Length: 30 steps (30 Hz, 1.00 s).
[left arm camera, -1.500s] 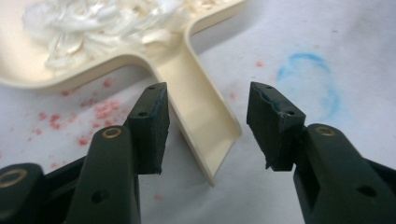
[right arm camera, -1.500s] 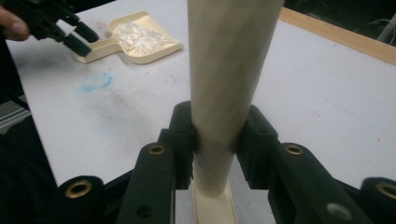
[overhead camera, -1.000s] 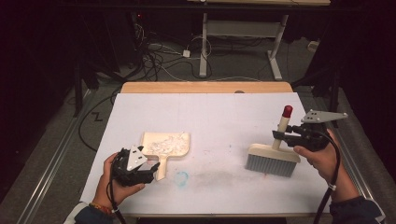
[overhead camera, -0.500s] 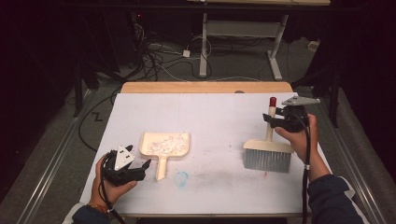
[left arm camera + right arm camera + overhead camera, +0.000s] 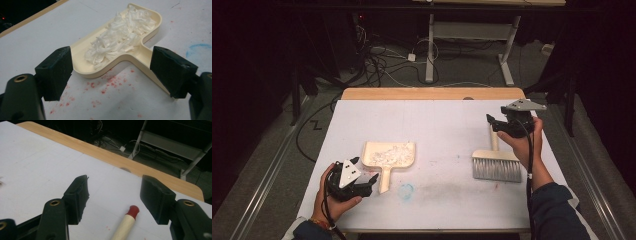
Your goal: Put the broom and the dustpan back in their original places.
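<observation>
A cream dustpan (image 5: 389, 155) (image 5: 120, 40) holding white shreds lies left of centre on the white table (image 5: 437, 125), handle toward me. My left gripper (image 5: 369, 181) (image 5: 113, 67) is open just short of that handle, with nothing between its jaws. At the right lies a hand brush (image 5: 496, 167) with grey bristles, its cream handle pointing to the far side. The handle's red tip (image 5: 132, 209) sits low between the jaws of my right gripper (image 5: 492, 122) (image 5: 112, 197), which is open above it and not touching it.
A blue smudge (image 5: 406, 190) marks the table near the dustpan's handle, and red specks (image 5: 107, 85) dot the surface. A wooden strip (image 5: 432, 93) (image 5: 120, 157) edges the far side. Cables and a metal stand (image 5: 467, 45) lie on the dark floor beyond.
My right gripper has moved along the brush handle toward the far edge, to the red tip. The brush shifted slightly left. My left gripper drew back a little from the dustpan's handle.
</observation>
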Each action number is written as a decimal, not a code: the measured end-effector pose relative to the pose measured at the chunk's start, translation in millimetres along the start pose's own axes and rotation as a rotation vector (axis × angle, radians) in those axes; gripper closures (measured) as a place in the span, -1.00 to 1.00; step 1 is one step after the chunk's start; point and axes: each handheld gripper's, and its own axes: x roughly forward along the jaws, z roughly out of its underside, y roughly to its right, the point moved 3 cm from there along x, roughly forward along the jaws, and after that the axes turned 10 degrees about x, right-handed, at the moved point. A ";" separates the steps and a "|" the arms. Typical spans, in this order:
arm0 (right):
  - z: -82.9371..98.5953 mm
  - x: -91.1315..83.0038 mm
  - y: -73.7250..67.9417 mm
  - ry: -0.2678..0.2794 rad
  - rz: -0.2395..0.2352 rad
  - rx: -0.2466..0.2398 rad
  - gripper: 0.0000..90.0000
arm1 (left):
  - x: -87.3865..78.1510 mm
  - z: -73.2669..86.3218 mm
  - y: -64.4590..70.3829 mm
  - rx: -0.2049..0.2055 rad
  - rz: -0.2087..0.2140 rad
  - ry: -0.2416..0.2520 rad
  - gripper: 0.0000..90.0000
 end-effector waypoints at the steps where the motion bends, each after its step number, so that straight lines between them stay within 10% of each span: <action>1: 1.3 0.0 -1.0 -0.003 0.001 0.011 -0.10 | 0.3 0.3 0.5 0.003 0.001 -0.001 -0.60; 15: 16.1 -15.1 -5.3 0.090 0.000 0.048 -0.29 | 1.4 -2.7 14.1 0.038 0.017 -0.007 -0.60; 19: 19.7 -20.1 -10.1 0.109 -0.064 0.062 -0.35 | 6.4 -0.1 14.6 0.029 0.034 -0.034 -0.63; 30: 21.8 -34.0 -17.3 0.159 -0.024 0.024 -0.55 | 7.8 -1.4 17.7 0.041 0.034 -0.042 -0.63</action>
